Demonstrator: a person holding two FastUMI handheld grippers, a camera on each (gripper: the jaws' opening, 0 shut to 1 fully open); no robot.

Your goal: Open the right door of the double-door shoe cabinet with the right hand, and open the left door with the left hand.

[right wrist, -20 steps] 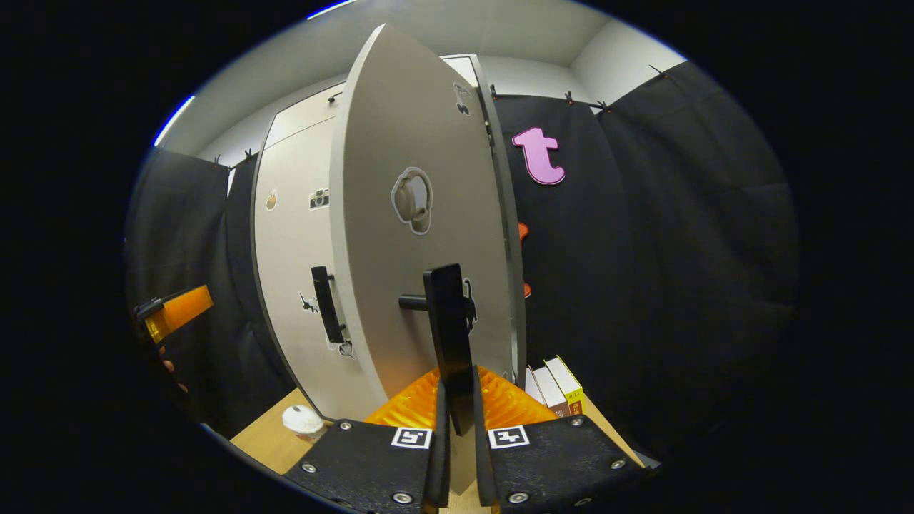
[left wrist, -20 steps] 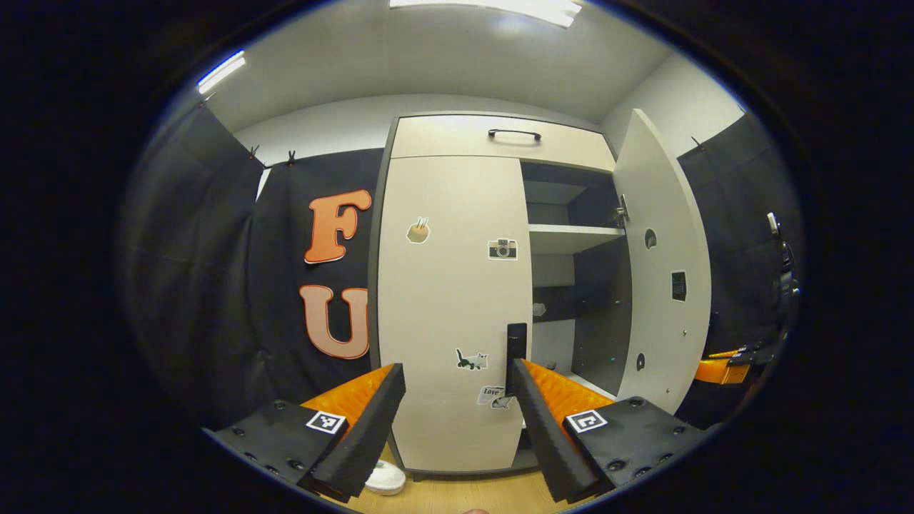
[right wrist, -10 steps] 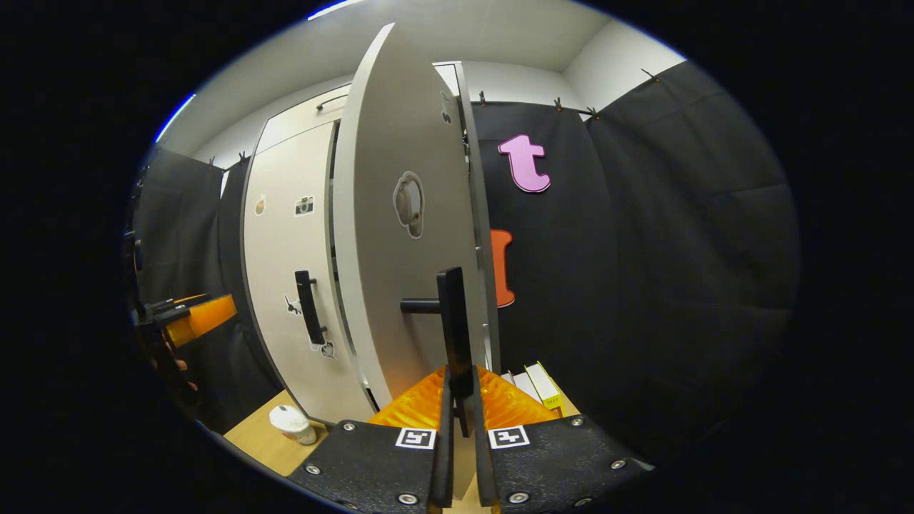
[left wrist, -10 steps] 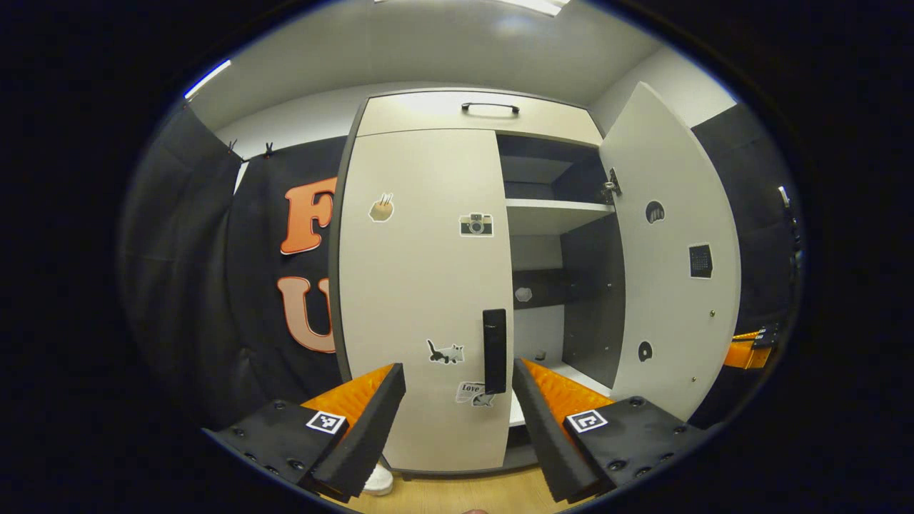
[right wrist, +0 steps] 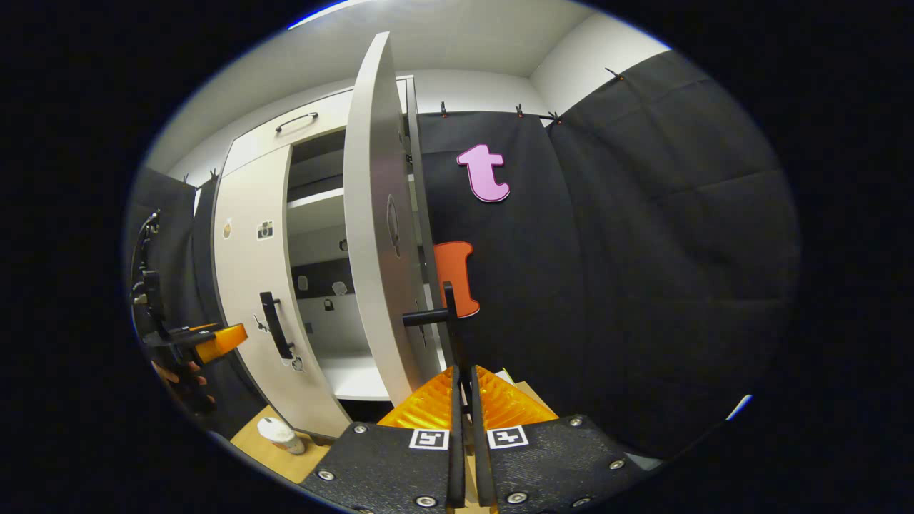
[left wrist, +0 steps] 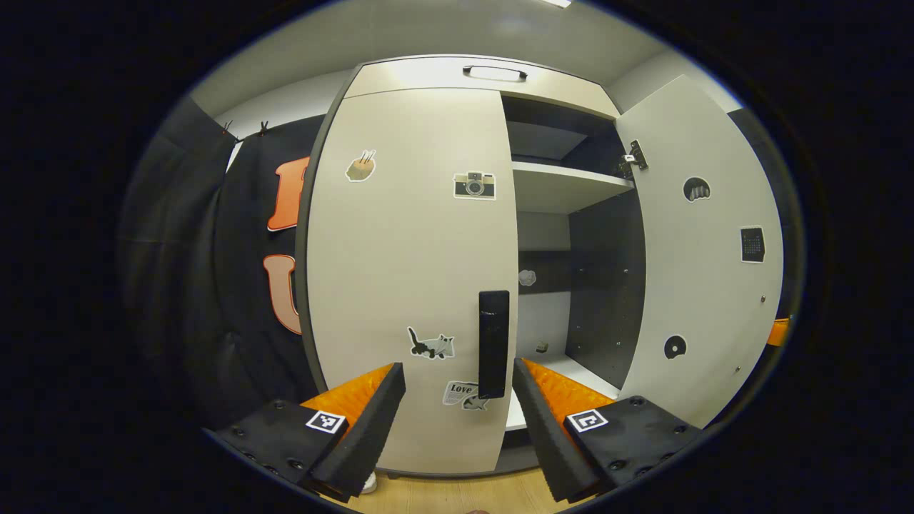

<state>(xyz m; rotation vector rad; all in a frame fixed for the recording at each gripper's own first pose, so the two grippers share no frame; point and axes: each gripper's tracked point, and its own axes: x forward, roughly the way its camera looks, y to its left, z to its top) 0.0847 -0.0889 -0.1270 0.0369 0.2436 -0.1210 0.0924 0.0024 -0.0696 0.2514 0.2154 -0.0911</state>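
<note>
While the right door (right wrist: 371,235) of the tall pale shoe cabinet (left wrist: 428,75) stands swung wide open, the left door (left wrist: 414,271) is shut flat against the cabinet front. From the left gripper view, the left gripper (left wrist: 457,389) hovers in front of the left door with its two fingers spread wide apart, holding nothing. The left door's dark vertical handle (left wrist: 493,343) sits near the door's inner edge, showing just above the gap between the fingers and closer to the right-hand one; whether it is touched cannot be told. Small stickers dot the left door, among them a camera sticker (left wrist: 474,185) and a cat sticker (left wrist: 430,345). Beside the door, the open half of the cabinet shows a pale shelf (left wrist: 564,187) and a dark inner wall.

From the right gripper view, the right door is seen nearly edge-on, jutting out from the cabinet. Its dark handle (right wrist: 448,318) runs down between the fingers of the right gripper (right wrist: 464,400), which are closed tightly on it. Farther off at the left of this view, the left gripper (right wrist: 214,340) and the hand (right wrist: 182,378) holding it appear near the left door's handle (right wrist: 275,325). A small white cup (right wrist: 277,434) stands on the wooden floor (right wrist: 278,457) below the cabinet.
</note>
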